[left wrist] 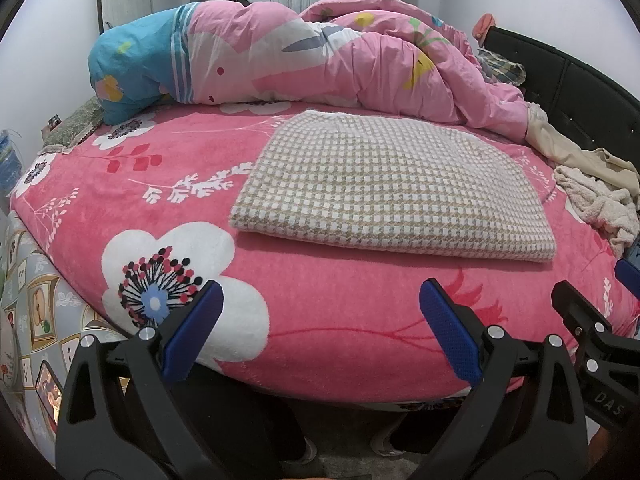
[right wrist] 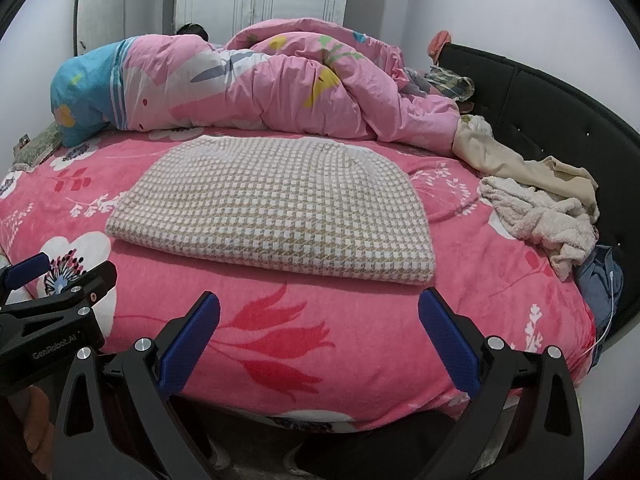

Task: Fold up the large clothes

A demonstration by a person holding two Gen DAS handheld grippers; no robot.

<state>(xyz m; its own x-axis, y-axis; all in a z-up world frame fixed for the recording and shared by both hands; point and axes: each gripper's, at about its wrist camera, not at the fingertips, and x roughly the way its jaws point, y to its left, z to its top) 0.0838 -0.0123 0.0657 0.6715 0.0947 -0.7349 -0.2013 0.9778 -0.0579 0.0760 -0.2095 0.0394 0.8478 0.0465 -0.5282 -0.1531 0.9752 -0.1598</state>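
Both claws stand wide apart and empty: your left gripper [left wrist: 320, 328] and right gripper [right wrist: 319, 336] hang side by side off the near edge of the bed [right wrist: 280, 360], clear of the cloth, probably because this fold looks done. The houndstooth garment [right wrist: 276, 208] lies flat mid-bed, folded edge facing you, long axis seemingly running left to right.

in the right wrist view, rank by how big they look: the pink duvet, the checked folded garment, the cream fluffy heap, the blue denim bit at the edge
1. pink duvet, though it lies farthest back
2. checked folded garment
3. cream fluffy heap
4. blue denim piece, partly hidden at the bed edge, so its real size is unsure
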